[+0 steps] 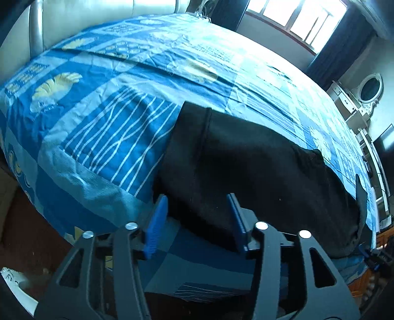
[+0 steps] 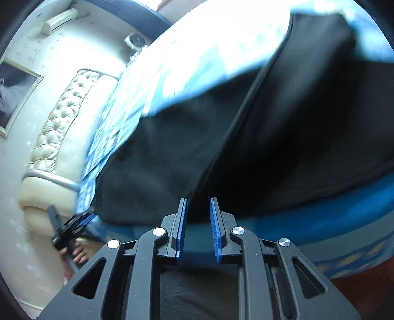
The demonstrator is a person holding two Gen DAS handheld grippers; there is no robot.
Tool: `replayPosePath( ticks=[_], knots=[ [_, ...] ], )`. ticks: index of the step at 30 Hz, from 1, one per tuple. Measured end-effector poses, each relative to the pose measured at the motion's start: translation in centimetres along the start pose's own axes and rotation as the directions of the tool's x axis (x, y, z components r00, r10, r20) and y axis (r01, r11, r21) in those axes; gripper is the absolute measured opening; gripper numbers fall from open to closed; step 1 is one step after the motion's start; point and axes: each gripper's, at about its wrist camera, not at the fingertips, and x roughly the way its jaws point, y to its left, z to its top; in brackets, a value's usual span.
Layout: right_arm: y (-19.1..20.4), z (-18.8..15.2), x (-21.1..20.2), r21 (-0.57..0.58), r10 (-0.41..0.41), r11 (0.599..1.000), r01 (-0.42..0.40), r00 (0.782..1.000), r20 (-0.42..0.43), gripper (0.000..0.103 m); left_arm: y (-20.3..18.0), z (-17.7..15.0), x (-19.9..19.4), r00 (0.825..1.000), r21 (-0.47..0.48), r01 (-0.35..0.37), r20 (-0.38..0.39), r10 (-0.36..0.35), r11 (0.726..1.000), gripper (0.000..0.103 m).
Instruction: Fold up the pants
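Black pants [image 1: 246,172] lie flat on the bed near its front edge, with a seam running along their length. They also fill the right wrist view [image 2: 270,135]. My left gripper [image 1: 197,219] is open, its blue pads either side of the pants' near edge, holding nothing. My right gripper [image 2: 198,226] is partly open and empty, its tips just in front of the pants' near edge at the seam. The right gripper also shows at the far right of the left wrist view [image 1: 374,258], and the left gripper shows at the left of the right wrist view [image 2: 73,226].
A blue patterned bedspread [image 1: 110,110] covers the bed. A cream padded headboard [image 2: 61,128] stands at its end. A window [image 1: 295,19] and a white dresser [image 1: 354,103] are beyond the bed. Dark floor [image 1: 29,233] lies below the bed edge.
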Motion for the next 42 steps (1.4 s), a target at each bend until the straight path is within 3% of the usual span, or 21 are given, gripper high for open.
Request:
replayPosePath(
  ticks=[4,6,8,13,16,19,23,25,27,29,31,32,36,42],
  knots=[
    [-2.2,8.1,-2.0,0.02,-0.139,0.99,0.138,0.983,0.121,0.037,-1.9,1.0,-1.0,0.995,0.044,-0.008,0.096,0.003,0.999,0.074],
    [-3.6,13.3,-1.3,0.056,-0.234,0.972,0.228,0.959,0.163,0.052,-3.1,1.8,-0.3,0.994,0.061,-0.018,0.108,0.011,0.998,0.076],
    [-4.7,17.7,0.3,0.093,-0.331,0.943,0.319,0.925,0.187,0.056,-3.8,2.3,0.7,0.994,0.053,-0.02,0.104,0.014,0.998,0.076],
    [-8.9,26.4,5.2,0.17,-0.558,0.827,0.536,0.821,0.122,0.06,-4.7,2.4,3.7,0.999,-0.015,-0.002,0.045,0.003,1.0,0.076],
    [-11.2,28.4,7.2,0.205,-0.627,0.773,0.601,0.773,0.095,0.06,-4.4,2.0,4.8,1.0,-0.074,0.013,0.013,-0.012,0.997,0.077],
    [-12.6,29.1,9.2,0.224,-0.654,0.744,0.63,0.755,0.046,0.065,-4.4,1.5,5.1,1.0,-0.071,0.002,0.014,-0.001,0.997,0.079],
    [-12.1,29.0,10.2,0.194,-0.693,0.714,0.673,0.72,0.052,0.067,-4.6,1.3,5.4,1.0,-0.051,-0.007,0.01,0.007,0.999,0.083],
    [-12.0,29.0,9.8,0.191,-0.709,0.699,0.689,0.702,0.061,0.05,-4.7,1.2,5.5,1.0,-0.045,-0.012,0.01,0.012,0.999,0.084],
    [-12.2,28.9,9.0,0.187,-0.69,0.719,0.67,0.72,0.071,0.027,-4.9,1.1,5.6,1.0,-0.03,-0.021,0.01,0.021,0.999,0.084],
    [-12.9,28.6,7.5,0.229,-0.635,0.763,0.604,0.768,0.089,0.011,-5.0,1.0,5.5,1.0,-0.019,-0.027,0.012,0.027,0.999,0.084],
    [-13.0,27.8,4.9,0.27,-0.567,0.81,0.52,0.812,0.138,0.01,-5.0,0.9,5.5,0.999,-0.008,-0.031,0.012,0.031,1.0,0.084],
    [-13.1,27.4,3.6,0.281,-0.543,0.827,0.487,0.823,0.169,0.009,-5.0,0.9,5.5,0.999,-0.005,-0.034,0.011,0.034,0.999,0.084],
    [-13.3,24.9,-2.6,0.288,-0.462,0.877,0.385,0.839,0.287,0.008,-5.0,0.7,5.2,0.999,-0.006,-0.041,0.011,0.041,0.999,0.084],
    [-15.6,19.1,-12.0,0.321,-0.365,0.917,0.238,0.825,0.432,0.007,-5.0,0.4,4.7,0.999,-0.025,-0.034,0.006,0.035,0.999,0.084]
  ],
)
